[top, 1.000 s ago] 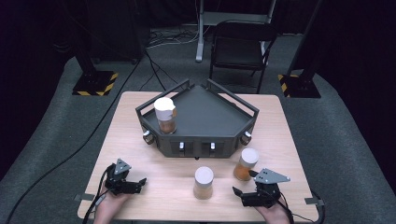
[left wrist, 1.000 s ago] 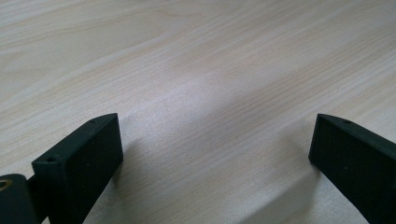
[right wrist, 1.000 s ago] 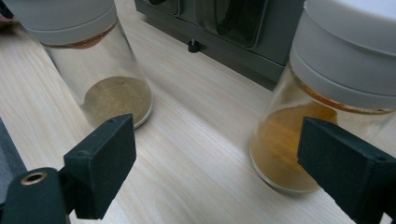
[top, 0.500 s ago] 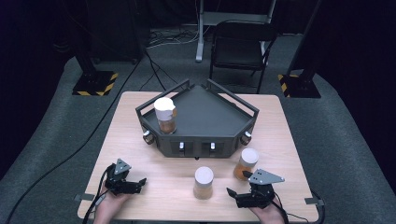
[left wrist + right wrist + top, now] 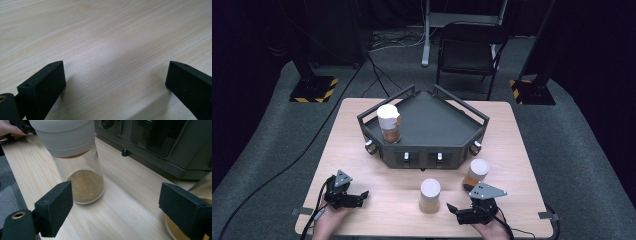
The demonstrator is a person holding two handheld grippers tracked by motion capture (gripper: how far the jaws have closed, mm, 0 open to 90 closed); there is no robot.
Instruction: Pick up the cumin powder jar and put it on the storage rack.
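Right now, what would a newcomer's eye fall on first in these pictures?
The dark angular tray at the table's middle, with one white-capped jar standing in its left corner. Two more jars stand on the wooden table in front of it: one at the near middle, another to its right, by the open right gripper.

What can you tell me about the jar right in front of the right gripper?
The jar is a clear, straight-sided cylinder with a wide white cap, standing upright on the wooden table. Brownish powder fills roughly its bottom third. It stands ahead of the right gripper, toward its left jaw; the jaws stand wide open and nothing touches it. In the high view it stands near the front middle of the table, apart from the dark tray.
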